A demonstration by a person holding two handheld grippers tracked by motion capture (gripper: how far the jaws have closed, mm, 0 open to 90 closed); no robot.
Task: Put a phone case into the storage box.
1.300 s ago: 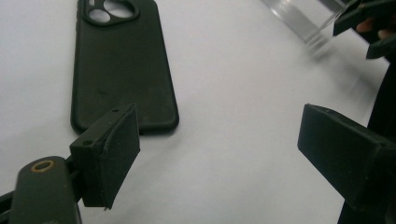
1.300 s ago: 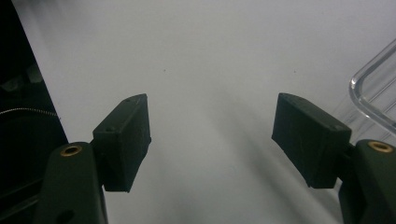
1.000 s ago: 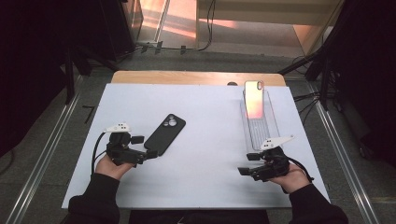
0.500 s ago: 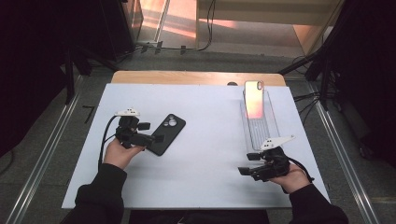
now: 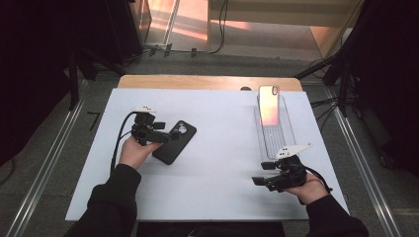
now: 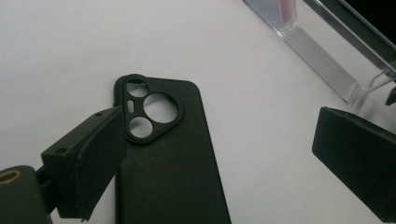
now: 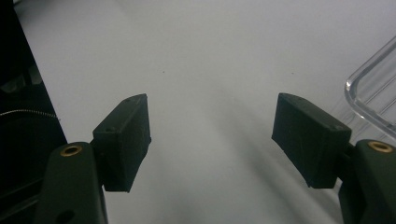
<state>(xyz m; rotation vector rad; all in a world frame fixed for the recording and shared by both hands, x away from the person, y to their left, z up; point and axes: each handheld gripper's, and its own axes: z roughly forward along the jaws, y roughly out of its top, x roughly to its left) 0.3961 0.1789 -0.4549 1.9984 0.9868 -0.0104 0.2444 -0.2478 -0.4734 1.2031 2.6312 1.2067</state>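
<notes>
My left gripper (image 5: 170, 137) sits right at the black phone case (image 5: 174, 141), its jaws spread wide and not yet pinching — in the left gripper view one pad (image 6: 100, 154) overlaps the case's left edge beside the camera cutout, the other stands well off to the right over bare board. The case lies flat, back up, on the left half of the white board (image 5: 222, 197), nearer its left edge than its right; its long axis runs diagonally, camera end toward the far right, plain end toward me. My jaws would need to straddle the short width, so I judge a small shift rightward is called for first. My right gripper (image 5: 262, 181) rests near the front right corner, jaws also apart, holding nothing — well away from the case.

Count: one black case, one phone (image 5: 269, 104) propped in one clear stand (image 5: 274, 136) by the right edge, two grippers.
</notes>
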